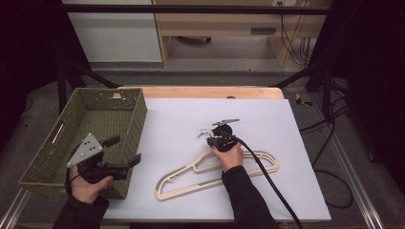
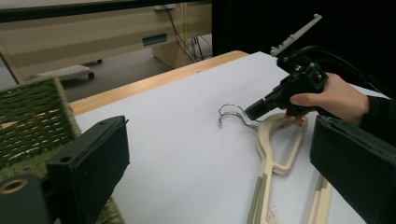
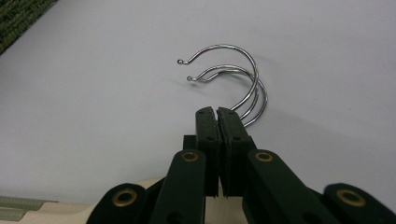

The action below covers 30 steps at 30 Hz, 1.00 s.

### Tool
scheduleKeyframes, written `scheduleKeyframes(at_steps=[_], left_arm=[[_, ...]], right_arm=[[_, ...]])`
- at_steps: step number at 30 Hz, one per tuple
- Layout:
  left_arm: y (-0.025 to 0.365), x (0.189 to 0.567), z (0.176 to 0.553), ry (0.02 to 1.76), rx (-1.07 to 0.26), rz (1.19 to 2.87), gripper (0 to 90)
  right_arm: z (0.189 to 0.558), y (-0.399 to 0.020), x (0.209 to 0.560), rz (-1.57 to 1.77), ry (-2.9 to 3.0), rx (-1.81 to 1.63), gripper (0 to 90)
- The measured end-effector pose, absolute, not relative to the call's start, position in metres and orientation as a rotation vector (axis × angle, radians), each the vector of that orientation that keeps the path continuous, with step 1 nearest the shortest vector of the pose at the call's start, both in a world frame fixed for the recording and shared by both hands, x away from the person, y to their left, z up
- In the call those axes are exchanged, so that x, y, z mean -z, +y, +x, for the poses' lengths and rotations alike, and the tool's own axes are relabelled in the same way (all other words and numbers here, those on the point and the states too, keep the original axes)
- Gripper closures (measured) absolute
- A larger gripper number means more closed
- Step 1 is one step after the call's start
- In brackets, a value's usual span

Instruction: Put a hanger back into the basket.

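Two hanger hooks (image 3: 243, 79) pinched in right claw (image 3: 217, 116), stems between pads.

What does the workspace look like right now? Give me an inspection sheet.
Surface: white sheet over a wooden table.
Job's things: cream hangers lying flat, metal hooks stacked.
Clutter: green woven basket at the left edge; contents unclear.
Grippers: right gripper shut on the metal hooks' stems; left gripper open, beside the basket, holding nothing.
Cables: black cable trails from the right gripper; more on the floor at right.
Surroundings: wooden furniture beyond the table.
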<state>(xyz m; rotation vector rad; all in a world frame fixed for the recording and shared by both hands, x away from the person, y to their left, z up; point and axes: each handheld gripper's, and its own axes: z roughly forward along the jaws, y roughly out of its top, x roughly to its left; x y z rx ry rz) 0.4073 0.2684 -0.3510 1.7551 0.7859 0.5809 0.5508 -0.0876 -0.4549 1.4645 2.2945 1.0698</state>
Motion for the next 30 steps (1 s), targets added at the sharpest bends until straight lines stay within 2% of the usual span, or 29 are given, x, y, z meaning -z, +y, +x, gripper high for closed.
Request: scheduleKeyframes(at_steps=[8, 13, 30], left_arm=[[0.257, 0.351, 0.405, 0.763, -0.578, 1.771, 4.9], [0.258, 0.351, 0.405, 0.769, -0.578, 1.766, 4.9], [0.252, 0.354, 0.406, 0.773, -0.569, 1.775, 5.1]], right_arm=[[0.555, -0.085, 0.465, 1.46, 2.298, -1.03, 88.0], [0.554, -0.084, 0.466, 1.437, 2.312, -0.995, 83.1], [0.542, -0.089, 0.459, 1.431, 2.228, -1.039, 89.3]])
